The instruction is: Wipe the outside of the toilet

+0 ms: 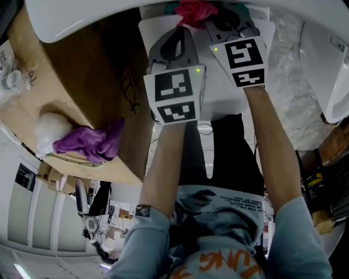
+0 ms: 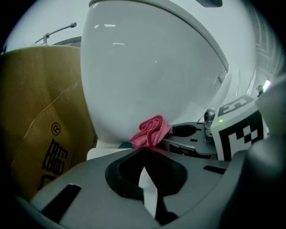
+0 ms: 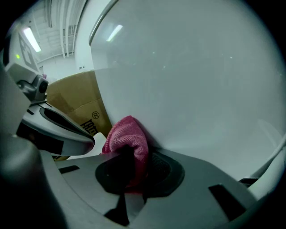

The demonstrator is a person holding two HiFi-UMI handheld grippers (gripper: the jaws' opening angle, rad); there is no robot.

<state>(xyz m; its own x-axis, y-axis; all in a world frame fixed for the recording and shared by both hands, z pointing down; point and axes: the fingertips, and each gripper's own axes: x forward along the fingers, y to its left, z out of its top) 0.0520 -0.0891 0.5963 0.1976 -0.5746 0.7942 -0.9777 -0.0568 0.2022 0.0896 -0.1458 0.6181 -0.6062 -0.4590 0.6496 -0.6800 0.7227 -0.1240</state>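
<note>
The white toilet (image 2: 147, 76) fills both gripper views; in the head view its bowl (image 1: 71, 19) runs along the top edge. My right gripper (image 3: 129, 156) is shut on a pink cloth (image 3: 127, 141) and holds it against the toilet's outer wall low down. In the head view the cloth (image 1: 195, 10) shows at the top, ahead of the right gripper (image 1: 215, 17). My left gripper (image 2: 143, 153) is just left of the cloth (image 2: 152, 132), its jaws together with nothing between them. In the head view the left gripper (image 1: 177, 32) sits beside the right one.
A large cardboard box (image 1: 92, 87) stands close to the toilet's left side; on it lie a purple cloth (image 1: 90, 140) and a white fluffy ball (image 1: 49, 129). Another white fixture (image 1: 332, 71) is at the right, over crinkled plastic sheet (image 1: 297, 92).
</note>
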